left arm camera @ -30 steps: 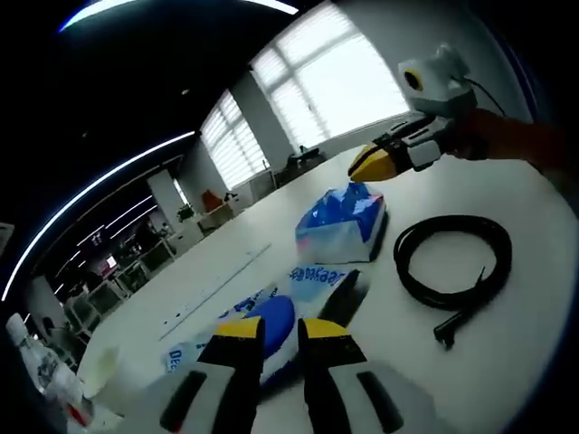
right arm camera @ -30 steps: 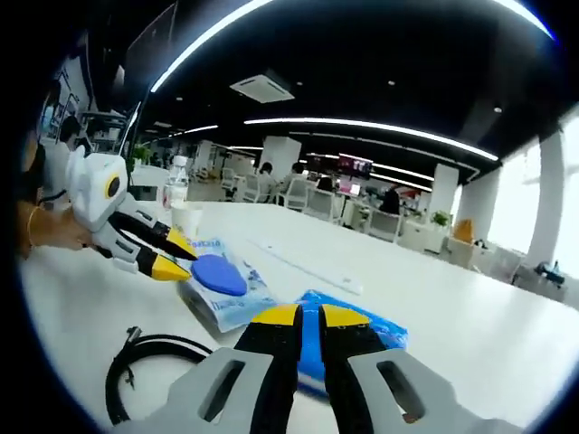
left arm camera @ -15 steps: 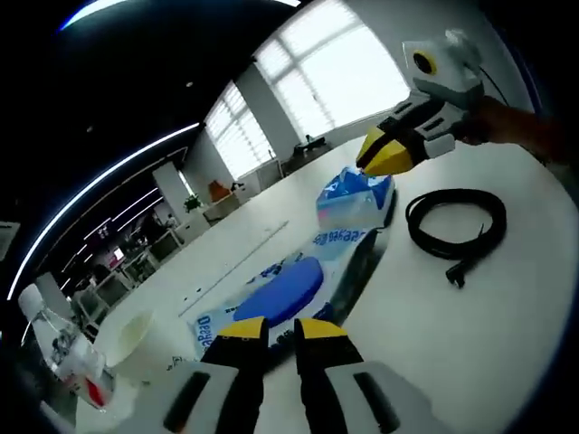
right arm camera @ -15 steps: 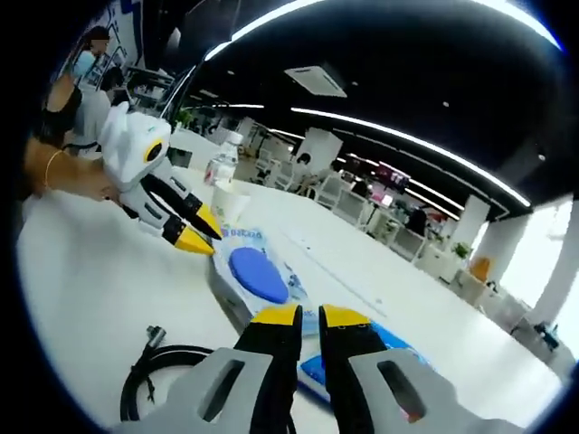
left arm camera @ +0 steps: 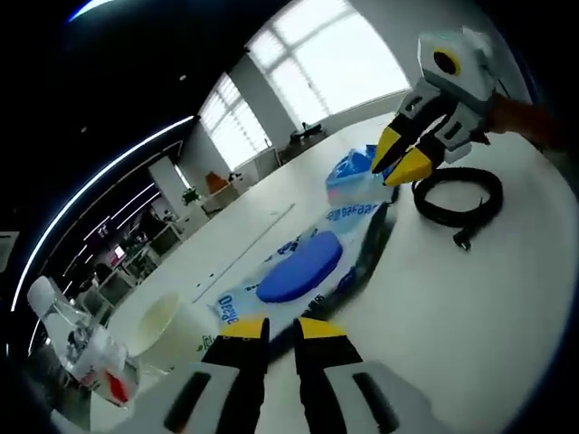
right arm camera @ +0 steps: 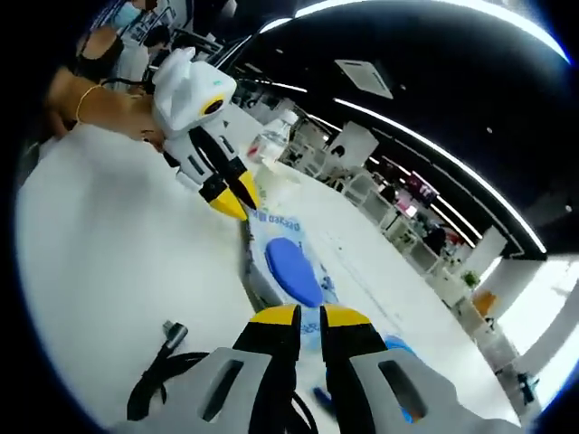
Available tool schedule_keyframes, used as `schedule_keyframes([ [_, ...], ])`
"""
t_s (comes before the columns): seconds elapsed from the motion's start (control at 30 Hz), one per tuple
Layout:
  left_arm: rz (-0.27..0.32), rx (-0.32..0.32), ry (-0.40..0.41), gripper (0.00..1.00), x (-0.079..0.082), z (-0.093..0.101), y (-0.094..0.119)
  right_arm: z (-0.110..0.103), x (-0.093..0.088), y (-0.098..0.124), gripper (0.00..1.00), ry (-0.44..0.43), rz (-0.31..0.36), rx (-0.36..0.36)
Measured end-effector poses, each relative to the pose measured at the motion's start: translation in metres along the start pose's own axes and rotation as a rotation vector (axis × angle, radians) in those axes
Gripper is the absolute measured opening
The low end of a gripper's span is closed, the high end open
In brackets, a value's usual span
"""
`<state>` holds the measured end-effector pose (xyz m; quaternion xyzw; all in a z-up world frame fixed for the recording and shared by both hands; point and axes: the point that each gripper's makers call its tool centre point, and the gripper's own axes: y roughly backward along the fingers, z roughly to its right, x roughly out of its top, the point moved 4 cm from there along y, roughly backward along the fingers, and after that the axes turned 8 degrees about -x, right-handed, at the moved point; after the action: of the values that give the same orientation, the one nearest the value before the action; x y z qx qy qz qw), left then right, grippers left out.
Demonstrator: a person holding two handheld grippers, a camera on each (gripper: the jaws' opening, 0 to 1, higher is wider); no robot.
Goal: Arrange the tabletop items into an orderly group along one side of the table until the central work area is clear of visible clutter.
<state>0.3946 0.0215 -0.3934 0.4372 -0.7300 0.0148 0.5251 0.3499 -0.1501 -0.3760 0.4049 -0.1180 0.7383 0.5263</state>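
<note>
In the left gripper view, a water bottle with a red label sits at the far left edge of the white table, and a pale paper cup stands just beside it. The left gripper rises from the bottom of that view with its yellow-tipped jaws nearly together, only a thin gap between them, and nothing held. Just ahead of those tips lies the wet-wipes pack with its blue round lid. Its long axis runs away from the left gripper toward the upper right, so the near short end faces the jaws almost head-on. Farther along that same line lies a crumpled blue packet, close to or touching the far end of the pack. To the right of it sits the coiled black cable. The right gripper hangs over the gap between packet and cable, its jaws slightly parted and empty.

In the right gripper view, the left gripper shows at upper left, its tips at the far end of the wet-wipes pack. The right gripper has jaws almost closed on nothing, with the black cable at lower left and the blue packet to the right.

Judging by this, the left gripper is nearer the pack and lined up with its length.
</note>
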Motion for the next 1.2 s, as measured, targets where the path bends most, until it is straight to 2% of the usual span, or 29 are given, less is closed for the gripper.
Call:
schedule_keyframes([
  [0.03,-0.006,-0.002,-0.008,0.1,-0.001,0.0,0.0,-0.006,0.0,-0.001,0.07,-0.042,0.005,0.037],
  [0.1,-0.009,-0.011,-0.014,0.1,-0.001,0.0,0.0,-0.006,0.0,-0.001,0.07,-0.063,0.012,0.045],
  [0.2,-0.013,-0.015,-0.024,0.1,-0.001,-0.002,0.0,-0.006,-0.004,-0.003,0.07,-0.019,-0.01,0.034],
  [0.33,-0.019,-0.019,-0.031,0.1,-0.004,-0.003,0.0,-0.009,-0.008,-0.004,0.07,-0.002,-0.034,0.034],
  [0.43,-0.021,0.006,-0.037,0.1,-0.006,-0.007,0.0,-0.011,-0.01,-0.006,0.07,0.01,-0.042,0.036],
  [0.57,-0.022,-0.007,-0.046,0.1,-0.006,-0.005,-0.002,-0.012,-0.01,-0.008,0.07,0.039,-0.049,0.034],
  [0.67,-0.009,-0.029,-0.019,0.1,-0.004,-0.004,-0.005,-0.013,-0.008,-0.014,0.07,0.046,-0.054,0.049],
  [0.83,-0.031,-0.067,-0.064,0.1,-0.004,0.001,-0.007,-0.015,-0.008,-0.02,0.07,0.064,-0.069,0.068],
  [0.93,-0.066,-0.051,-0.115,0.12,-0.007,-0.002,-0.009,-0.017,-0.011,-0.024,0.07,0.067,-0.08,0.079],
  [1.2,-0.085,-0.08,-0.106,0.13,-0.012,-0.002,-0.022,-0.018,-0.015,-0.028,0.07,0.061,-0.084,0.09],
])
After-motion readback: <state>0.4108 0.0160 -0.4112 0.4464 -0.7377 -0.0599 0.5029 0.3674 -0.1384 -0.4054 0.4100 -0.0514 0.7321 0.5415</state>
